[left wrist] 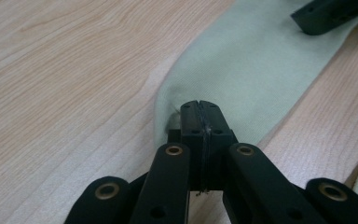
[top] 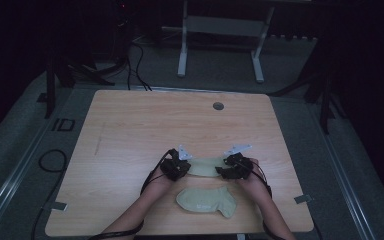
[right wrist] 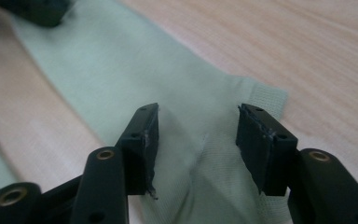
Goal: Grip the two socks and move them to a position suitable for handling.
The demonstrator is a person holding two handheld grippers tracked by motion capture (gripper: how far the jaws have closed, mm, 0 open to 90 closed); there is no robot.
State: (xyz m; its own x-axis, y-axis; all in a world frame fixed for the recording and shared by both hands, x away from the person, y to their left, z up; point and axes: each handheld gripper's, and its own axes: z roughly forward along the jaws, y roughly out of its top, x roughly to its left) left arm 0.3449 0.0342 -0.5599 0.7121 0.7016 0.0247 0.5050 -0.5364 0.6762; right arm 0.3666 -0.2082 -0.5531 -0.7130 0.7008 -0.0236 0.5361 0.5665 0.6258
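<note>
- A light wooden table fills the middle of the high view, with a small round grommet near its far edge and dark floor around it.
- A person's two forearms come in from the near edge, each hand holding a black two-jaw gripper.
- A pale green sock lies stretched flat on the table between the two grippers, near the front centre.
- A second pale green sock lies flat just in front of it, closer to the person, apart from both grippers.
- The left gripper is clenched on one end of the stretched sock, its jaws pressed together with cloth pinched at their tips.
- The right gripper is released: its jaws stand apart over the ribbed cuff end of the same sock, the cloth lying between them, unpinched.
</note>
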